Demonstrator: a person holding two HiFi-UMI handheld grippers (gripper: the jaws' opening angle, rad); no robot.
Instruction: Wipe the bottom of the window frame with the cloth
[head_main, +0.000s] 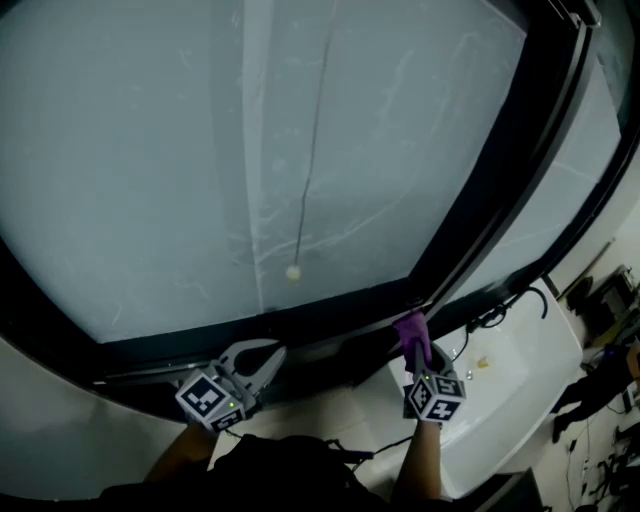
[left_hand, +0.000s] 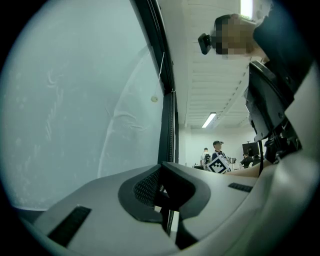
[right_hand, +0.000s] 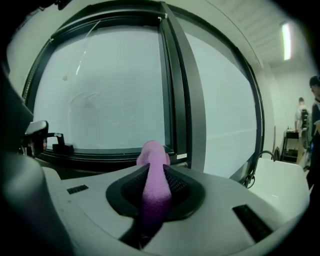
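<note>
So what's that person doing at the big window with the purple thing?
A person is holding a gripper in each hand at the window. The right gripper is shut on a purple cloth and holds it up by the bottom of the black window frame, near where the upright bar meets it. It looks like wiping, though I cannot tell if the cloth touches the frame. The left gripper is shut with nothing in it, further left along the frame.

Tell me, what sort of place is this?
Probably an indoor lab or workshop, though I can't be sure: a large frosted pane in a black window frame, a white sink beside it, and a ceiling strip light over people standing among equipment.
</note>
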